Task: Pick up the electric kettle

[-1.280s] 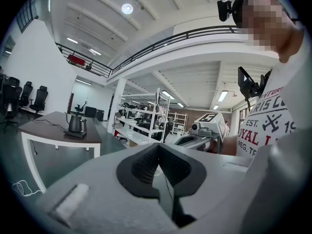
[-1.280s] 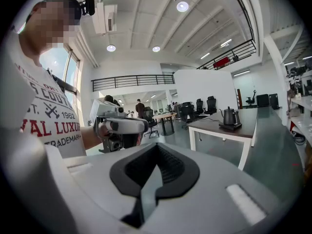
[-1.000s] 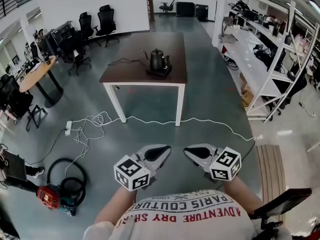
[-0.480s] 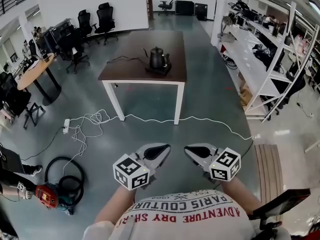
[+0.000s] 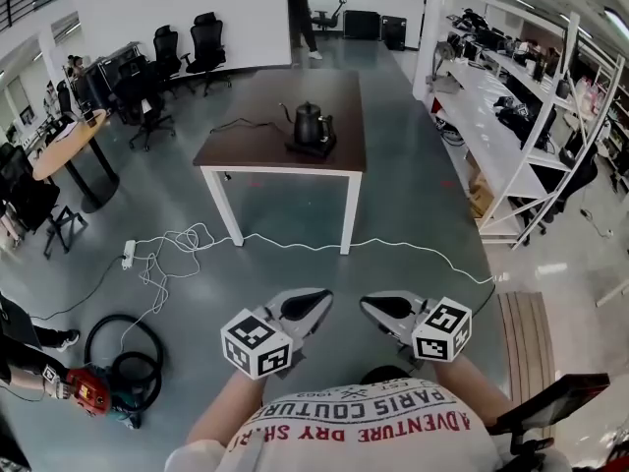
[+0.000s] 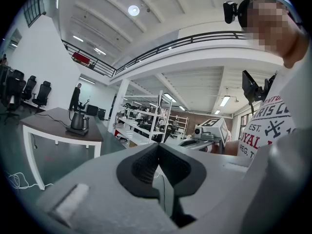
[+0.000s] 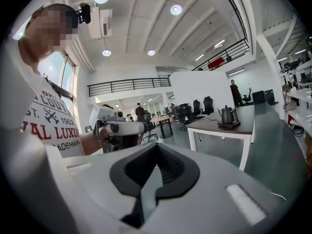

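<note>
A black gooseneck electric kettle (image 5: 311,124) stands on its base near the front right of a dark brown table (image 5: 257,151) with white legs, several steps ahead of me. It also shows small in the left gripper view, the kettle (image 6: 78,122), and in the right gripper view, the kettle (image 7: 227,115). My left gripper (image 5: 316,301) and right gripper (image 5: 373,305) are held close to my chest, tips turned toward each other, far from the table. Both are shut with nothing between the jaws.
A white cable (image 5: 295,239) runs across the grey floor in front of the table, with a power strip (image 5: 128,255) at the left. A hose and red tool (image 5: 93,389) lie at lower left. White shelving (image 5: 531,116) lines the right. Office chairs (image 5: 187,47) and a person (image 5: 301,13) stand beyond.
The view has shifted slightly, so the table sits a little lower in frame. A person has come into view at the far end of the room. Both grippers stay where they were.
</note>
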The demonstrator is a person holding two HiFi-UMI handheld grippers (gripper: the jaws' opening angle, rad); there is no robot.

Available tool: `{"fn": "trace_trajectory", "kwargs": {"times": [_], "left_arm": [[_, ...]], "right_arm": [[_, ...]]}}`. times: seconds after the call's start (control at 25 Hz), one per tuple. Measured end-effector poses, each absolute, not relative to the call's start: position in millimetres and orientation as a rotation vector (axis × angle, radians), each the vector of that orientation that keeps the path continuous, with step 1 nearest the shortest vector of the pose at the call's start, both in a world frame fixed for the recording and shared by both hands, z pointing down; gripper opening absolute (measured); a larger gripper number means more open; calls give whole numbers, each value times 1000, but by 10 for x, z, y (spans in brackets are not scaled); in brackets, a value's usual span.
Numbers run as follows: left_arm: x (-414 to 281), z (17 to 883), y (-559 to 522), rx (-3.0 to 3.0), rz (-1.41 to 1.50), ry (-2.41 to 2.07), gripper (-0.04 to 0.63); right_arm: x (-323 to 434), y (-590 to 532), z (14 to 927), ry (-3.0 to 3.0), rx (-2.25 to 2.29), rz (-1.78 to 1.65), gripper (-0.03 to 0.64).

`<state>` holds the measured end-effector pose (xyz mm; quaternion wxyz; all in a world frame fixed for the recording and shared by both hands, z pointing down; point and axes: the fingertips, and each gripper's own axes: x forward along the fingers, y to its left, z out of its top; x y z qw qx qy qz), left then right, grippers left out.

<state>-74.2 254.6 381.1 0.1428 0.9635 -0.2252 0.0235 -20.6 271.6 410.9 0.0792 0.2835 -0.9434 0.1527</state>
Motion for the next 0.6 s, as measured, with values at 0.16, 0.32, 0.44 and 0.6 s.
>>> {"fn": "trace_trajectory", "kwargs": {"times": [0.16,0.32,0.44,0.6], "left_arm": [[-759,3868,2506,2766,84,-653,1],[-752,3924,2385,2750,108,-670,1],[-746,3964,2239,2739,123,-685,0],[-695,4019,1987,2722,139,-709,2]], "right_arm": [[-214,2644,4134,-2829,851,463,5],[-207,2497,4171,-2844,835,490,4],[-196,2347,4231,-2852,821,512,4],[-128,2084,4304,-2865,806,541,5]]}}
